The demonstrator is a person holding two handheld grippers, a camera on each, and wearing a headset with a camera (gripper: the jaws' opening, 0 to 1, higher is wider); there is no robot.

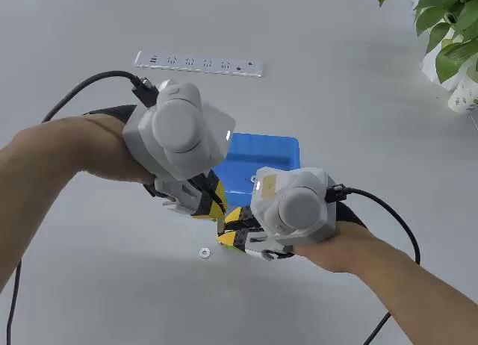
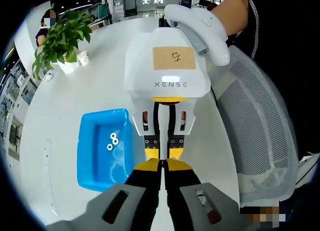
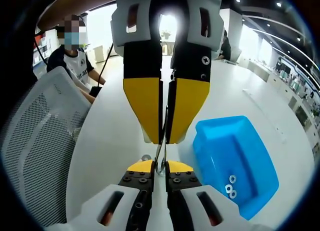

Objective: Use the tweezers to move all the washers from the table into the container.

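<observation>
One loose washer (image 1: 205, 252) nearest us on the table (image 1: 336, 98), just beyond it our right gripper (image 3: 155, 168) and left gripper (image 2: 162, 167) tip to tip, both narrowed onto the tweezers (image 3: 161, 153), behind them the blue container (image 1: 254, 166) with three washers (image 2: 113, 140), farthest a power strip (image 1: 198, 63).

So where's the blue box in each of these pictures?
Head view: box at centre, partly hidden.
Left gripper view: box at lower left.
Right gripper view: box at lower right.
Shared landmark: three washers inside it, in both gripper views.
</observation>
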